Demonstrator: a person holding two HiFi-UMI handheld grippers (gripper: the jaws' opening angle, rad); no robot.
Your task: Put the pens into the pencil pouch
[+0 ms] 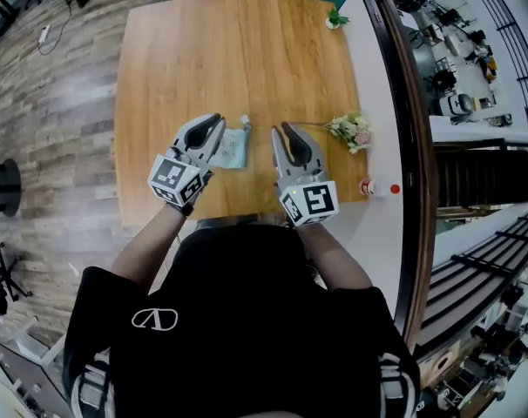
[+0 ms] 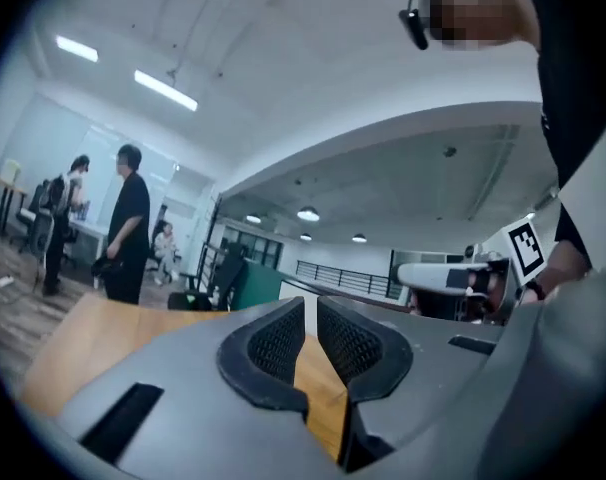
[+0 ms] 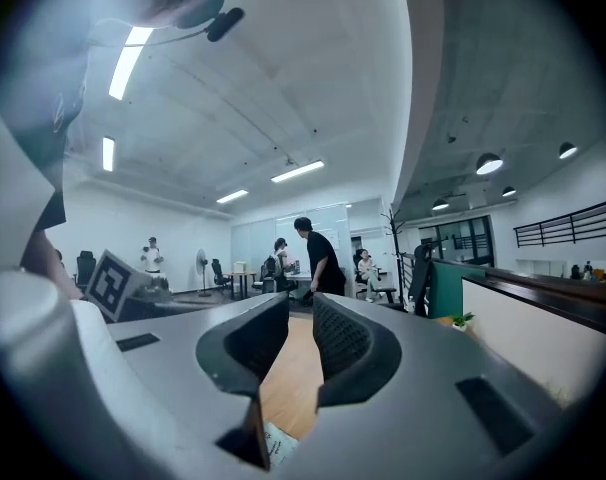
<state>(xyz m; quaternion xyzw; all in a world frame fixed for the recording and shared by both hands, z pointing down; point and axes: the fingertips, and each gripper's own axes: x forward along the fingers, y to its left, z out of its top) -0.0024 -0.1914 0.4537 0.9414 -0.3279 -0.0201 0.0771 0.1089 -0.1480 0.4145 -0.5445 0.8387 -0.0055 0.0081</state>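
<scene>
A pale teal pencil pouch lies flat on the wooden table, between my two grippers. A corner of the pouch shows under the right jaws. I see no pens in any view. My left gripper hovers at the pouch's left edge and points level; its jaws stand a narrow slit apart with only wood showing between them. My right gripper hovers just right of the pouch, also level, its jaws slightly apart and empty.
A small bunch of artificial flowers lies right of the right gripper. A small red-and-white object sits on the white ledge at the table's right. A little green plant stands at the far right corner. People stand beyond the table.
</scene>
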